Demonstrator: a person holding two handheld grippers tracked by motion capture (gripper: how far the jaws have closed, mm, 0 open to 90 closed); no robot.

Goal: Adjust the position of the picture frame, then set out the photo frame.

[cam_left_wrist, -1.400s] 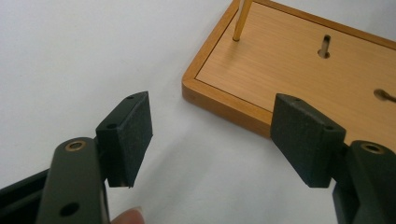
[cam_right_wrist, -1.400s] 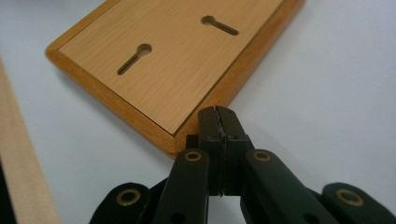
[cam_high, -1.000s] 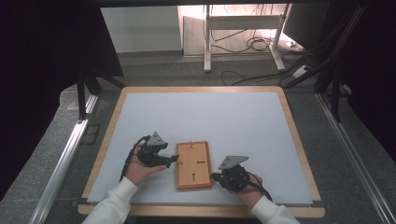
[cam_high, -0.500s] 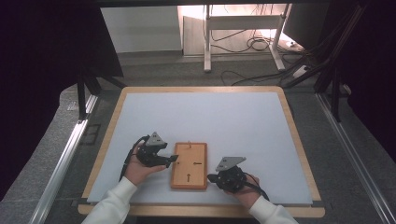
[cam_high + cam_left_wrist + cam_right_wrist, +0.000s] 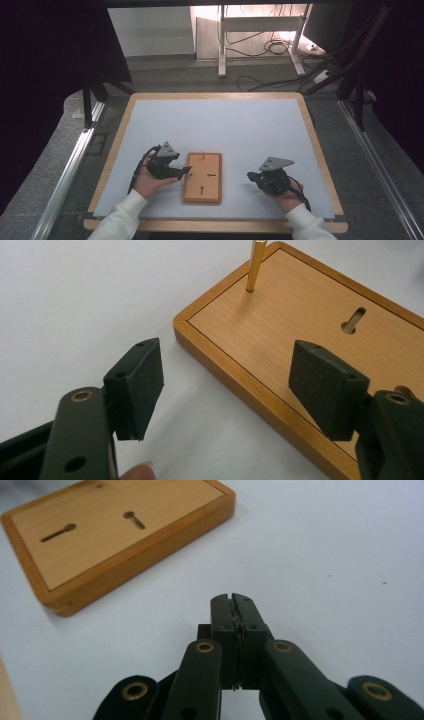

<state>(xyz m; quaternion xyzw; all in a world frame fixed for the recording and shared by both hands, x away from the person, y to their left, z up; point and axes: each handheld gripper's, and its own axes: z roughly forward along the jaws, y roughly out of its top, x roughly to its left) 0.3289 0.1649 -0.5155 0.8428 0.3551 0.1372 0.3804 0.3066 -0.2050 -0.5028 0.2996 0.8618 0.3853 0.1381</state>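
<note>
I see the wooden board [image 5: 202, 177], long axis toward the bench's [image 5: 250, 125] far edge, nearest my left tongs [image 5: 184, 171], spread apart at its left edge; right tongs [image 5: 251, 176] are pressed together, empty.

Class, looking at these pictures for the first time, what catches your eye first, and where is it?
A wooden board with two keyhole slots and a brass pin lies near the front edge of the white table. The left gripper sits open at its left edge; the right gripper is shut, apart on the right.
</note>
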